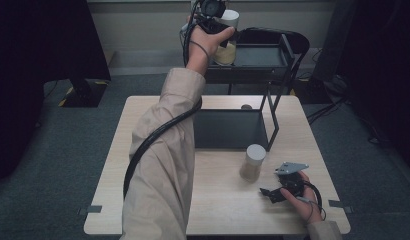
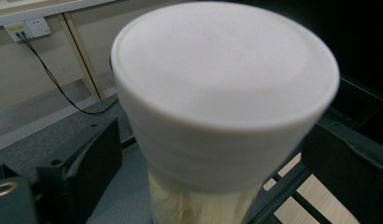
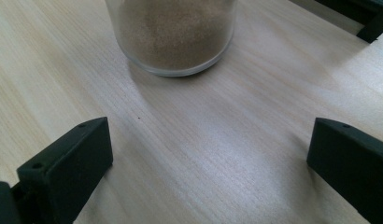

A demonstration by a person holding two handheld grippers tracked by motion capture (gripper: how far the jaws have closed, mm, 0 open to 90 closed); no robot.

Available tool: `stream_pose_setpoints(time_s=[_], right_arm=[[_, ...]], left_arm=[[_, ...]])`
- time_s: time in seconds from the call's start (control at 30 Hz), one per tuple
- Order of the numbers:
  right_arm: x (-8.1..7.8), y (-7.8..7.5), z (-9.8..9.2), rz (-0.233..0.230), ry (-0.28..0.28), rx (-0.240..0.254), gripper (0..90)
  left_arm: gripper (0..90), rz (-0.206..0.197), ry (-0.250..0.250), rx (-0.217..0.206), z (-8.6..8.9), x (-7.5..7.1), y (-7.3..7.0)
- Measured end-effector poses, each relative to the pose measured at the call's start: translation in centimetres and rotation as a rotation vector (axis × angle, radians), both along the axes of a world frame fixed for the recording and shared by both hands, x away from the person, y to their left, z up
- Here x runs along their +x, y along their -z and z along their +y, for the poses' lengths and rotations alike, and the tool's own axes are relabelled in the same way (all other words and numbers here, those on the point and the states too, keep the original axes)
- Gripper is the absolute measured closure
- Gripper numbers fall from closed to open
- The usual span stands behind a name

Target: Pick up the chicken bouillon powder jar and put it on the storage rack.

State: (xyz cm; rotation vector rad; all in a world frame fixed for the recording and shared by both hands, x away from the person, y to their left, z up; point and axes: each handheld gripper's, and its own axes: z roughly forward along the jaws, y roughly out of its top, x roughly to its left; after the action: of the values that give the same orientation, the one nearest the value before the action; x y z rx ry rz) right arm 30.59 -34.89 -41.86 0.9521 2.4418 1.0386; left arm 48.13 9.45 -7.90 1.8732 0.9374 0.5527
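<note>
Grey carpet runs under a pale wooden desk point(image 1: 158, 220), and behind it stands a dark cart whose upper shelf point(image 1: 258, 57) carries the thing in hand; the person's left arm stretches far over the desk, and the left gripper point(image 1: 219, 31) sits at a white-lidded jar point(image 1: 228, 37) of pale powder that seems to rest on that shelf; in the left gripper view the jar's lid point(image 2: 224, 70) looms between the two black jaws, which stand apart on either side with a gap to the glass, so nothing is clamped. A second jar point(image 1: 253, 162), filled with sandy grains, stands on the desk just in front of a dark open-sided rack point(image 1: 230, 129); the right gripper point(image 1: 273, 194) rests low beside it, jaws spread wide and empty, the jar's base point(image 3: 173, 35) showing just ahead of them.

My worry is the far jar; with the jaws loose around it, any sideways pull of the hand could clip the lid or the glass and tip it, and I cannot tell how close it stands to the shelf's edge; a fall from there would likely spill powder or crack glass. The long reach adds risk; the trailing cable point(image 1: 148, 145) and the sleeve point(image 1: 163, 165) hang over the desk and could snag the rack's frame on the way back; the near jar could also be nudged if the right gripper shifts carelessly.
</note>
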Motion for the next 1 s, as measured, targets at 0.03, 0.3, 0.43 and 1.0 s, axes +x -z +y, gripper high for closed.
stream_pose_setpoints(time_s=[0.03,0.3,0.43,1.0], right_arm=[[0.0,0.0,0.0,0.000,0.000,0.000,0.0],[0.0,0.0,0.0,0.000,0.000,0.000,0.0],[0.0,0.0,0.0,0.000,0.000,0.000,0.0],[0.0,0.0,0.0,-0.001,-0.001,-0.001,0.0]], left_arm=[[1.9,0.003,0.004,-0.007,0.2,-0.1,0.1],[0.8,0.004,0.043,-0.048,1.9,-1.4,1.3],[0.9,0.009,0.048,-0.055,2.1,-2.1,2.0],[1.1,0.017,0.110,-0.094,3.4,-4.2,6.0]])
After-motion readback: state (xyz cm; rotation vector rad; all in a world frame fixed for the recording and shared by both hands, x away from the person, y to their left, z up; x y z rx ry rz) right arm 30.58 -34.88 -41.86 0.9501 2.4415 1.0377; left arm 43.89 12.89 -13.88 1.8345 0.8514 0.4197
